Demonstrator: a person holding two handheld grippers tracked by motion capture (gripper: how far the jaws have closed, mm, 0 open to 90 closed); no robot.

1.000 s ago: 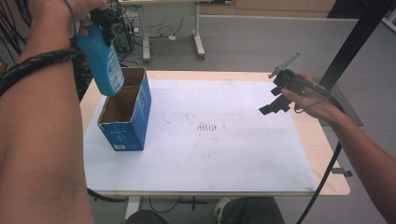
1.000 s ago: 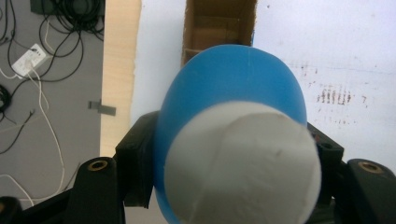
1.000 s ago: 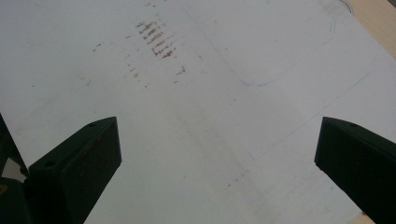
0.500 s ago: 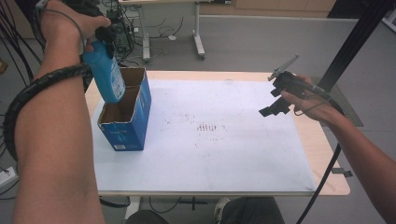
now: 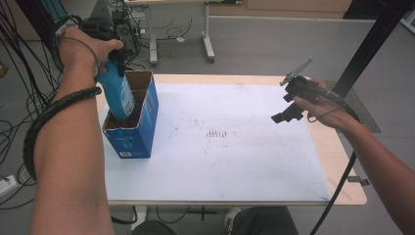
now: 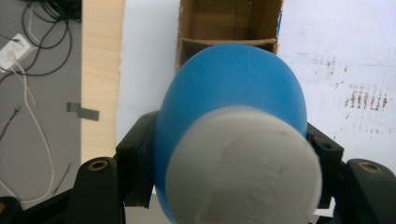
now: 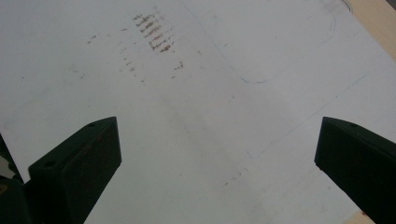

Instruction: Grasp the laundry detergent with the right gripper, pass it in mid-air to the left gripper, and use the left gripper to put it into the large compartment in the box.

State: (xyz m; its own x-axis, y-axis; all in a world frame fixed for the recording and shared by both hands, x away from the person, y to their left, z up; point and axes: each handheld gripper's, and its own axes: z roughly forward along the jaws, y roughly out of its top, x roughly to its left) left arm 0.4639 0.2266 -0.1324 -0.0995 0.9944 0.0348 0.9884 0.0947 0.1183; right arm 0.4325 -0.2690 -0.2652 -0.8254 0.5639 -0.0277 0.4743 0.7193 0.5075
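Blue bottle held over the open box at the left of the bench; the right gripper is free.

Near the lower edge of the left gripper view, the left gripper (image 6: pixel 224 158) has its fingers clenched on the blue bottle (image 6: pixel 229 88), whose white cap (image 6: pixel 243 168) hides much of them. Beyond it is the open cardboard box (image 6: pixel 229 23), its far end cut off by the frame top. In the high view the bottle's lower end is hidden inside the box at the left. At the right, the right gripper (image 5: pixel 288 110) hangs above the white sheet (image 5: pixel 220 156), fingers released and spread wide, grasping nothing. The brown marks (image 7: pixel 154 32) on the sheet are hard to make out.
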